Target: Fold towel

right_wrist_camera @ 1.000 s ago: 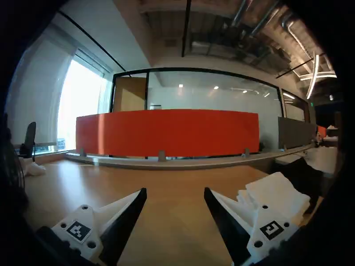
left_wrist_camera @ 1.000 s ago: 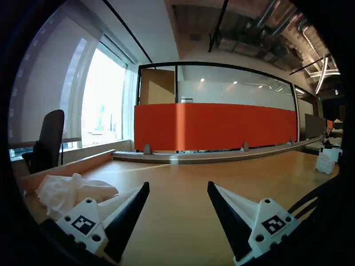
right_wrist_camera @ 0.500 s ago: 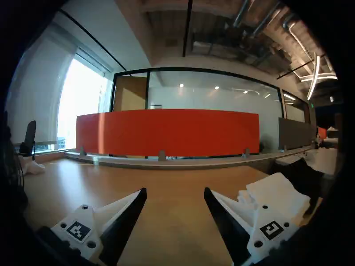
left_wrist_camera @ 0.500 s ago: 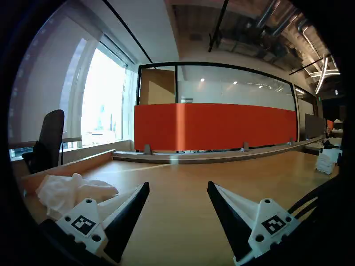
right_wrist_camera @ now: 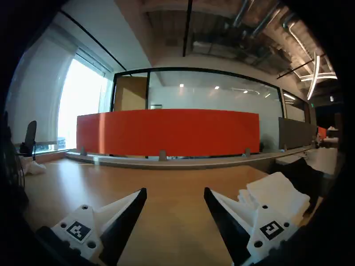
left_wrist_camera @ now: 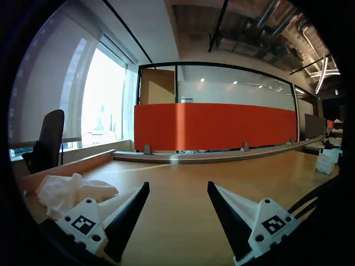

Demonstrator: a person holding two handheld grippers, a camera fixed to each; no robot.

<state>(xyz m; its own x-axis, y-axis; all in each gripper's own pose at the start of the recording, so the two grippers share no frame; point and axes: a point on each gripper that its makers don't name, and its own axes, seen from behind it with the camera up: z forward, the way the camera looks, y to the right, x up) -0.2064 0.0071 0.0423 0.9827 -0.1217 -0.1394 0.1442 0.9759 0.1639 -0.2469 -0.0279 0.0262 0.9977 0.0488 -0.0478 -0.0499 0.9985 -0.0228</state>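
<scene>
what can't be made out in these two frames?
- Left gripper view: crumpled towel, near edge hidden behind a finger of the left claw.
- Right gripper view: folded white stack, near side hidden by a finger of the right claw; layer count unclear.
- Left gripper view: white item far right, too small to identify.

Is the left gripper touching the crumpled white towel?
Cannot tell. In the left gripper view the crumpled white towel runs behind one finger of the open left gripper; neither gap nor contact shows.
</scene>
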